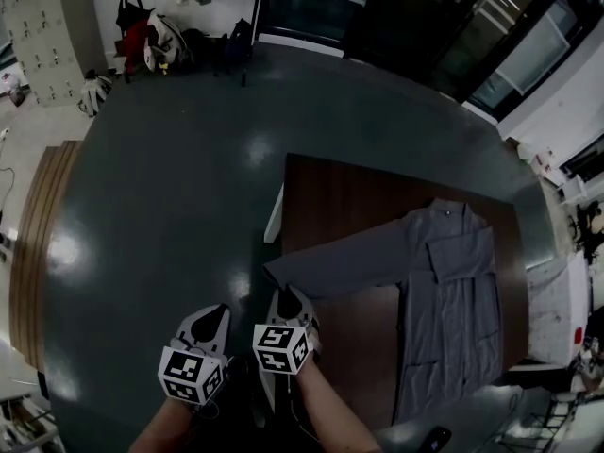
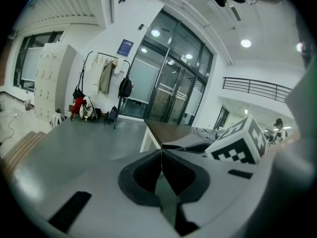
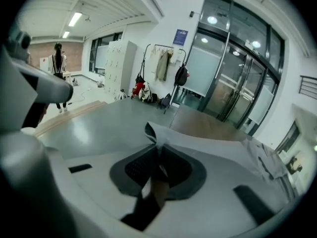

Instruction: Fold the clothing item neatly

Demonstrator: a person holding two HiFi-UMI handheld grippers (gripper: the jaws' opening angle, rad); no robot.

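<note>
A grey long-sleeved garment (image 1: 453,291) lies spread flat on the brown table (image 1: 349,196), collar toward the far side. One sleeve (image 1: 349,262) stretches left to the table's corner. My right gripper (image 1: 288,297) is at that sleeve's end, shut on the cuff. In the right gripper view the cuff fabric (image 3: 208,145) is pinched between the pads of that gripper (image 3: 158,148) and bunches up just past them. My left gripper (image 1: 215,311) hovers beside it over the floor, off the table's edge. Its jaws (image 2: 161,150) meet with nothing between them.
The grey floor (image 1: 170,177) surrounds the table's left and far sides. A coat rack with bags (image 1: 151,41) stands by the far wall, glass doors (image 2: 168,93) beyond. Wooden steps (image 1: 33,243) run along the left. A person (image 3: 58,58) stands far off.
</note>
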